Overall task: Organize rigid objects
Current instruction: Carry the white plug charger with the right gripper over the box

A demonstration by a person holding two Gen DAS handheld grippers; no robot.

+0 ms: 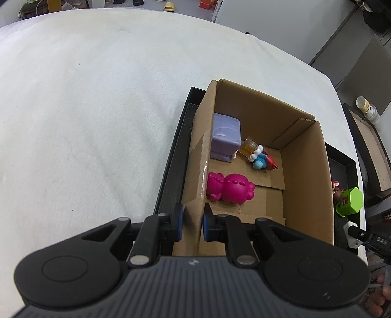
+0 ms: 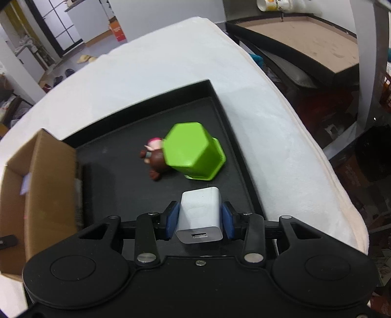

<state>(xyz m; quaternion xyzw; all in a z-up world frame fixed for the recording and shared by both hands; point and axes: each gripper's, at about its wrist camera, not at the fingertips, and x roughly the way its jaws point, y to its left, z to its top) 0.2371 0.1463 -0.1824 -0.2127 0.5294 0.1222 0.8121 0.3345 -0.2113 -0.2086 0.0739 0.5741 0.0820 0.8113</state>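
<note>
Right tongs [image 2: 200, 217] clamped on white charger [image 2: 200, 215]; cardboard box [image 2: 48, 186] lies leftward, its wall pinched by left tongs [image 1: 191, 223].

Surface: white fleecy cover [image 1: 85, 110] over table, edges rounded.
Floor: grey, w/ yellow slipper [image 1: 169, 6] beyond far edge.
Furniture: dark side table w/ tan top [image 2: 300, 36] at right.
Walls: pale.
</note>
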